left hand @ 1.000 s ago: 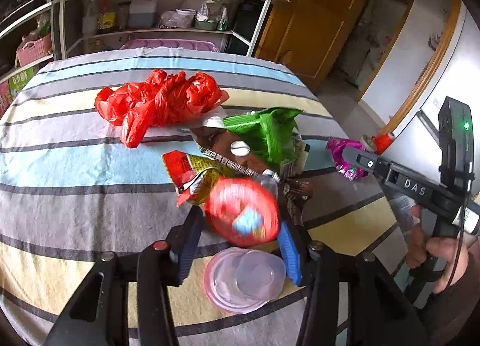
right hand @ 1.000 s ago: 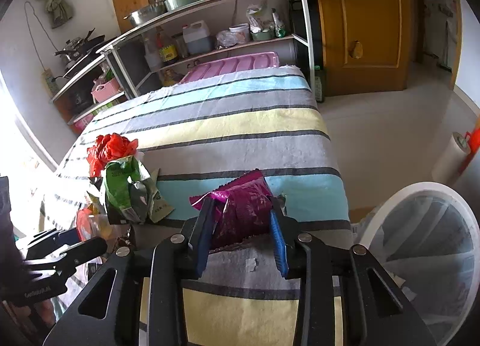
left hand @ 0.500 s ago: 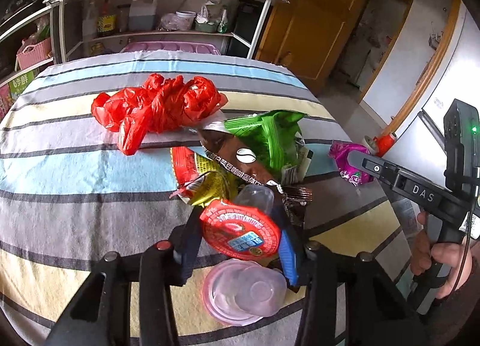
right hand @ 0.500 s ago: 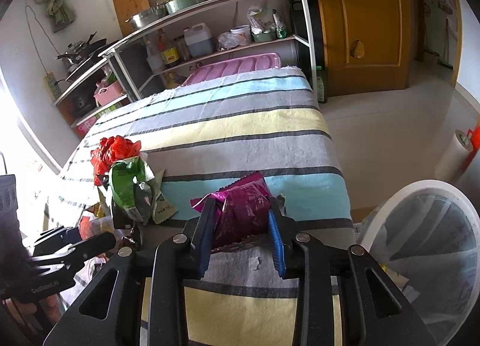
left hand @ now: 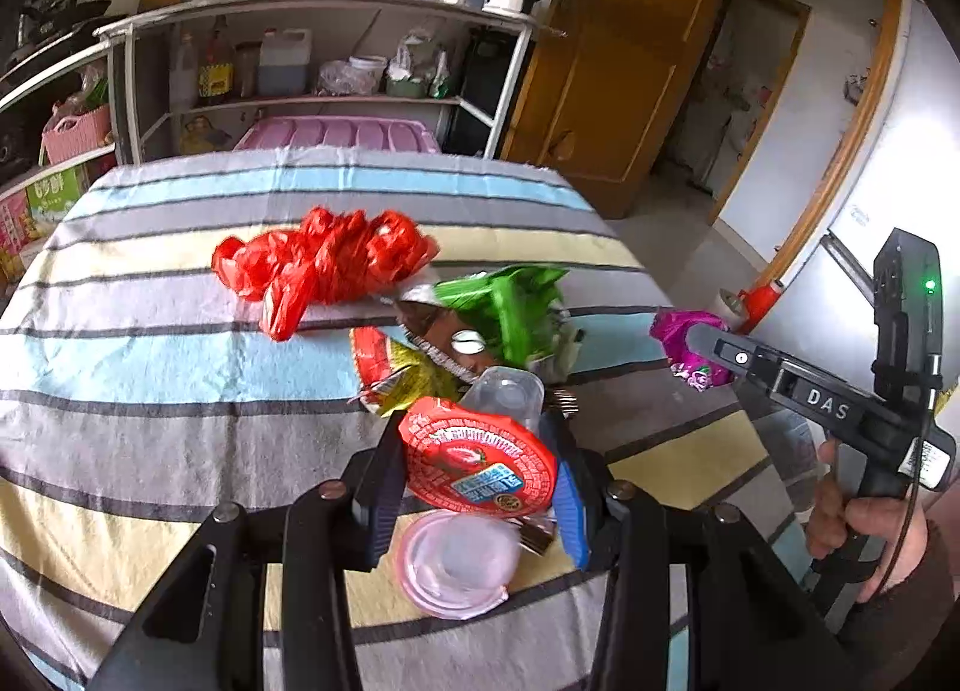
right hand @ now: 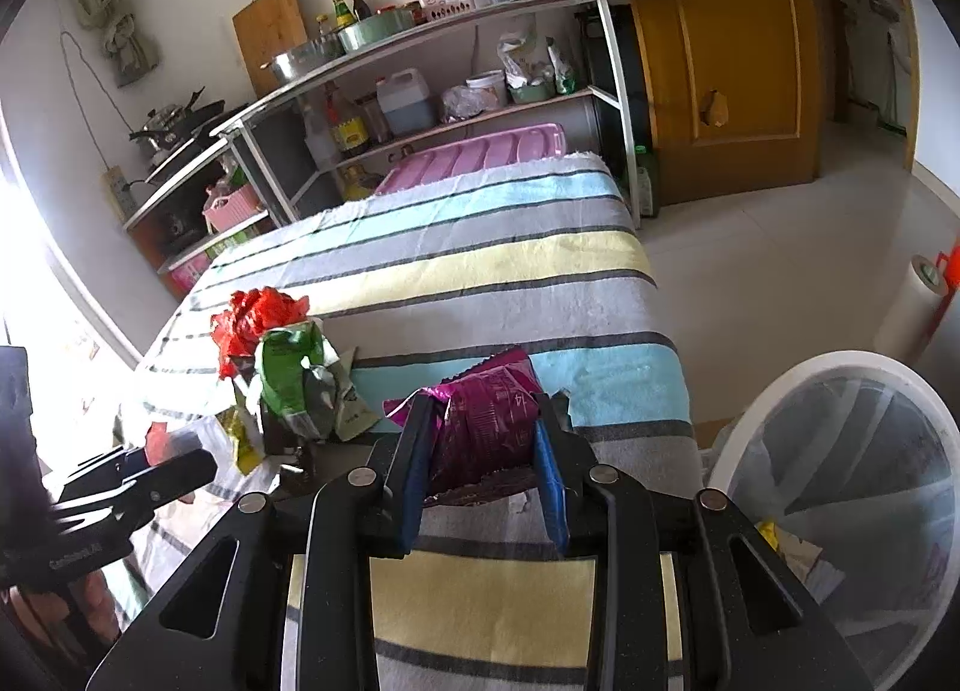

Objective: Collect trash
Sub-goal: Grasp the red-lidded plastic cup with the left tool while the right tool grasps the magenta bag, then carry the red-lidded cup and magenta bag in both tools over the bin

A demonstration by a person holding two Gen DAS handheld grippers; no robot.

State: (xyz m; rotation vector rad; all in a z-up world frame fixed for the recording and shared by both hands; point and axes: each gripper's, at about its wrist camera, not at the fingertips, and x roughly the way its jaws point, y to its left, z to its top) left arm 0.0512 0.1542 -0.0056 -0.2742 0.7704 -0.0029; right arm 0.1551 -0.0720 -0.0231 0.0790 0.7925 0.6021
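glossy foil wrapper, matt woven tablecloth

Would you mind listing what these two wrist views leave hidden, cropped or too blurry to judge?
- Left wrist view: the red-lidded cup in the left gripper hides most of its own body and part of the clear pink lid below.
- Left wrist view: the purple snack bag is partly covered by the right gripper's finger.
- Right wrist view: the white bin is cut by the edge; its contents are unclear.
- Right wrist view: the left gripper is blurred and overexposed.

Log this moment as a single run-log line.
left tool: shut on red-lidded cup | right tool: shut on purple wrapper | white bin: beside table
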